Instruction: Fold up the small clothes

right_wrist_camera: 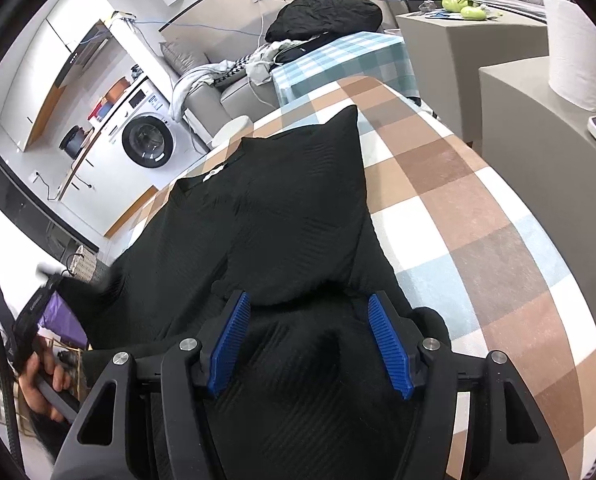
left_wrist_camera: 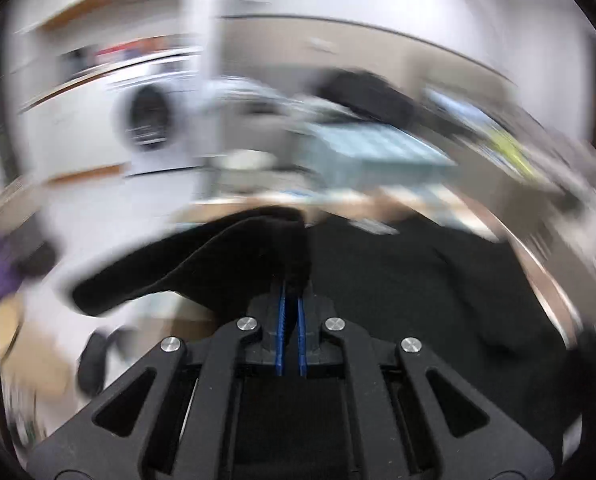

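Observation:
A black knit garment lies on a table covered by a brown, white and blue checked cloth, one side folded over the body. My right gripper is open, its blue pads either side of a fold of the garment's near part. The left wrist view is motion-blurred: my left gripper is shut on a black sleeve or edge of the garment, which lifts up to the left. The left gripper also shows in the right wrist view, held in a hand at the table's left edge.
Beyond the table stand a grey sofa with clothes, a teal checked cloth and a black bag. A washing machine is at left. Grey blocks with a paper roll stand at right.

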